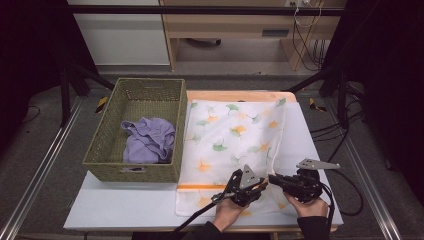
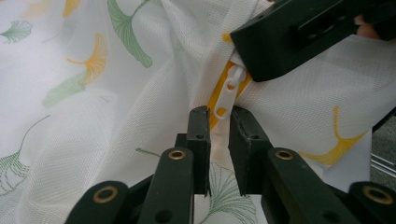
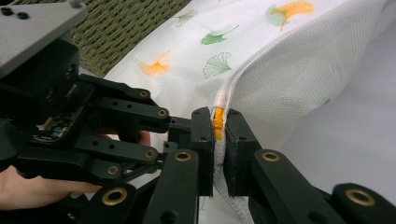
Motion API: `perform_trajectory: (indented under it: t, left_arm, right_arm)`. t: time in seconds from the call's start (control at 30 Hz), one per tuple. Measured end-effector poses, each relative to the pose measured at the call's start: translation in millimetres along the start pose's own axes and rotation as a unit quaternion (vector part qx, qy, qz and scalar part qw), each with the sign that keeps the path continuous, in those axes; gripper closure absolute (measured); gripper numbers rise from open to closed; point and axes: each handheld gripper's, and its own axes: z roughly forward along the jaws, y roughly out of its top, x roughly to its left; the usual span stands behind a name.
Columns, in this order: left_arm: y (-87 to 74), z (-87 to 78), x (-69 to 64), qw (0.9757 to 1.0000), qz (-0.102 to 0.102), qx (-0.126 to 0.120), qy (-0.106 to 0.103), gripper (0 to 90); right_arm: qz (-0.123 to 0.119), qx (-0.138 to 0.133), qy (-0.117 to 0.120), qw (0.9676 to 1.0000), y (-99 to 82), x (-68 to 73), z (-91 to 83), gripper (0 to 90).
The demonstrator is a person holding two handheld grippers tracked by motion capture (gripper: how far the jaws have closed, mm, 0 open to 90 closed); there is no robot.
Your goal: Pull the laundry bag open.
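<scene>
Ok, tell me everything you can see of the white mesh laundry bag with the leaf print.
The laundry bag is white mesh printed with green and orange ginkgo leaves, with an orange zipper and a white plastic pull. It lies mostly flat on the table, right of the wicker basket. The right gripper pinches its lifted zipper edge; the left gripper is closed on the pull.

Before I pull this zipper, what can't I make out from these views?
- Zipper pull, left gripper view: its tip sits low between the left gripper jaws; contact with the pads is not clear.
- Zipper tape, right gripper view: the right gripper clamps it and covers the bag's edge.
- Basket, high view: the purple cloth hides part of its floor.
</scene>
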Motion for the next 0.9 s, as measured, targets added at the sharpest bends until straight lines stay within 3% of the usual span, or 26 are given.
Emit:
perform_trajectory:
  t: [0.37, 0.67, 0.9]
  left_arm:
    - [0.5, -12.7, -6.4, 0.9998, 0.005, -0.022, -0.002, 81.3]
    - [0.3, -13.0, -7.8, 0.9998, 0.006, -0.019, -0.002, 81.3]
    - [0.9, -15.4, -8.4, 0.9998, 0.010, -0.010, 0.010, 81.9]
  right_arm:
    - [0.009, 0.003, 0.000, 1.0000, -2.2, -2.8, 0.2, 83.9]
    - [0.009, 0.009, -0.001, 0.9999, -2.6, -2.4, 1.5, 83.9]
    - [0.007, 0.015, 0.001, 0.9999, -2.8, -1.3, 3.9, 83.9]
